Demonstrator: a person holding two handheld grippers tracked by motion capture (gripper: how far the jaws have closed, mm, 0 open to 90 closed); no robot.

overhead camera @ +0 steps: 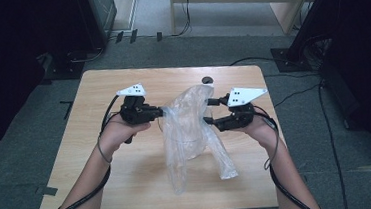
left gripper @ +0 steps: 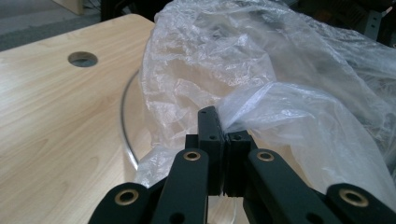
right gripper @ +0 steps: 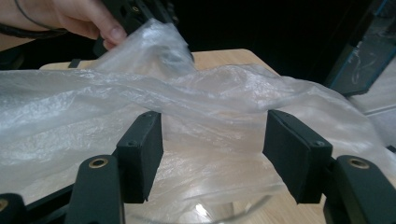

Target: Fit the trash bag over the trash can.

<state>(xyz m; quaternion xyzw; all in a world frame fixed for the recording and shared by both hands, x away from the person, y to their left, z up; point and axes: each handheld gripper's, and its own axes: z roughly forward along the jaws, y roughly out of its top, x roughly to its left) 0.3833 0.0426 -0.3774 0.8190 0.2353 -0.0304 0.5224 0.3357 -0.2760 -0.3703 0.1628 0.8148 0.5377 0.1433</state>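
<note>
Wooden table; plastic bag between both grippers

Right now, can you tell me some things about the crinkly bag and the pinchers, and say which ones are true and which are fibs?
1. The left gripper pinches the clear plastic bag. True.
2. The right gripper is squeezed tight on the bag. False: its jaws stand apart, with plastic between them.
3. The bag is blue. False: it is see-through.
4. The wooden table has a round hole. True.
</note>
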